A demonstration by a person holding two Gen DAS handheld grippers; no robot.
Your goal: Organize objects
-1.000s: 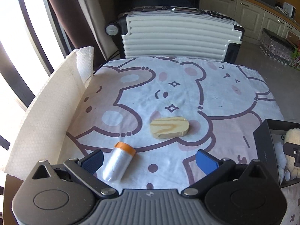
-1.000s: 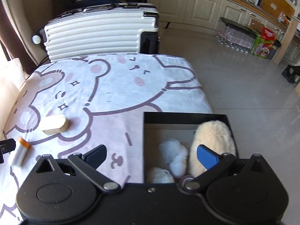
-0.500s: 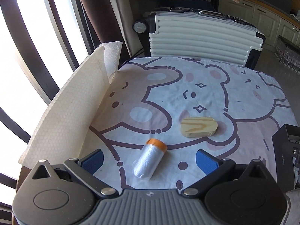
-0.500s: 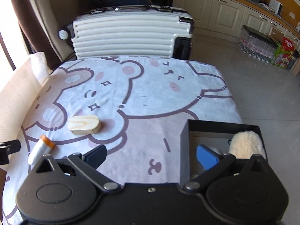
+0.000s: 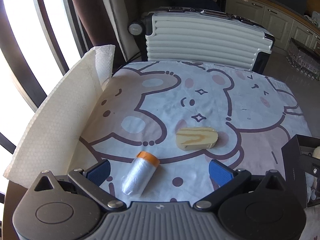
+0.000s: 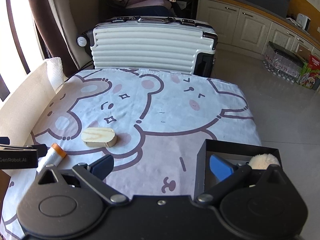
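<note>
A clear plastic roll with an orange cap (image 5: 140,173) lies on the bear-print cloth (image 5: 200,104), between the open fingers of my left gripper (image 5: 159,173). A rounded wooden block (image 5: 197,138) lies just beyond it. In the right wrist view the roll (image 6: 53,157) sits at the left and the block (image 6: 99,137) mid-table. My right gripper (image 6: 162,166) is open and empty, straddling the left wall of a black box (image 6: 201,164) that holds a cream plush (image 6: 264,160).
A white ribbed suitcase (image 5: 206,38) stands behind the table's far edge. A sheet of white paper towel (image 5: 56,120) stands up along the left side. The black box (image 5: 293,164) sits at the right edge. Tiled floor lies to the right (image 6: 280,104).
Both grippers have swung left and pulled back. The roll now sits centred between the left fingers. The right gripper has shifted from over the box interior to its left wall.
</note>
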